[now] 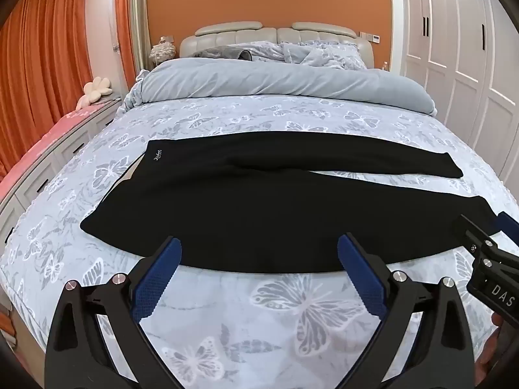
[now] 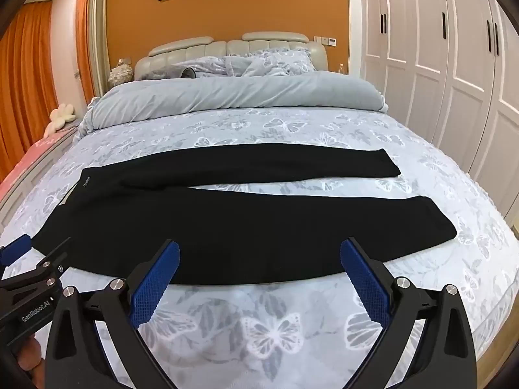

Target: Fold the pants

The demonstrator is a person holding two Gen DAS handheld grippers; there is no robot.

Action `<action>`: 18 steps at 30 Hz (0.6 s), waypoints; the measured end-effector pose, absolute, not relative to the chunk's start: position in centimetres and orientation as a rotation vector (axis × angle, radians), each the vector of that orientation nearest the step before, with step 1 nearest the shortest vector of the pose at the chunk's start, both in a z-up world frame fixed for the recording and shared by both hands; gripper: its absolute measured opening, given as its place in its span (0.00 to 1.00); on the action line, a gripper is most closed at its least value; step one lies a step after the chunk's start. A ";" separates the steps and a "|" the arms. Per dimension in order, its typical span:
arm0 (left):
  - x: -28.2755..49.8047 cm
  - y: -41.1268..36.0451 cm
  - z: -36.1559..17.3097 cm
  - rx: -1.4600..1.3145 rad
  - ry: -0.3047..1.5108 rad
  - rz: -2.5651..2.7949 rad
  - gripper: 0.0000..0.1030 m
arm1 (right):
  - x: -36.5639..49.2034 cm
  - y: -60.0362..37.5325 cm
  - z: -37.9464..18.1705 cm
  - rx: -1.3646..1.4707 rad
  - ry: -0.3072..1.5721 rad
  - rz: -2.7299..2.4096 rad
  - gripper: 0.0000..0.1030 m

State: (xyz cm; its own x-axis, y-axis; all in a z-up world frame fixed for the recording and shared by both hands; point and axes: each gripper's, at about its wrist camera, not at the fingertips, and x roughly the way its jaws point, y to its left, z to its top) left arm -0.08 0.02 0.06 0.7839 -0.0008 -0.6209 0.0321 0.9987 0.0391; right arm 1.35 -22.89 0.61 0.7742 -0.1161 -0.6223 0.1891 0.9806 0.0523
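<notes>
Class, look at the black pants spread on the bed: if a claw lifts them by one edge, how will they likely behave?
The pants lie flat and follow the bedsheet, so they are probably floppy and would sag from one pinch. The long legs would likely trail behind. They look soft and thin, so pushing would probably bunch them rather than slide them whole.

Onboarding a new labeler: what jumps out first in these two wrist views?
The black pants dominate, spread flat across the near half of the butterfly-print bed sheet, waist to the left and the two legs running right, slightly apart. In front, the left hand-held gripper and right hand-held gripper both stand wide open at the pants' near edge, with nothing held. Behind, the orange wall stands out against the white wardrobe on the right.
</notes>
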 end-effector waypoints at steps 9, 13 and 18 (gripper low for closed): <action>-0.1 0.3 0.3 0.048 0.670 -0.009 0.92 | 1.3 -22.2 0.4 0.082 0.647 -0.183 0.95; -0.2 0.6 0.4 0.048 0.675 -0.002 0.92 | 1.6 -22.2 0.2 0.107 0.667 -0.170 0.95; 0.0 0.5 0.4 0.050 0.671 0.002 0.92 | 1.7 -22.1 0.4 0.106 0.665 -0.167 0.95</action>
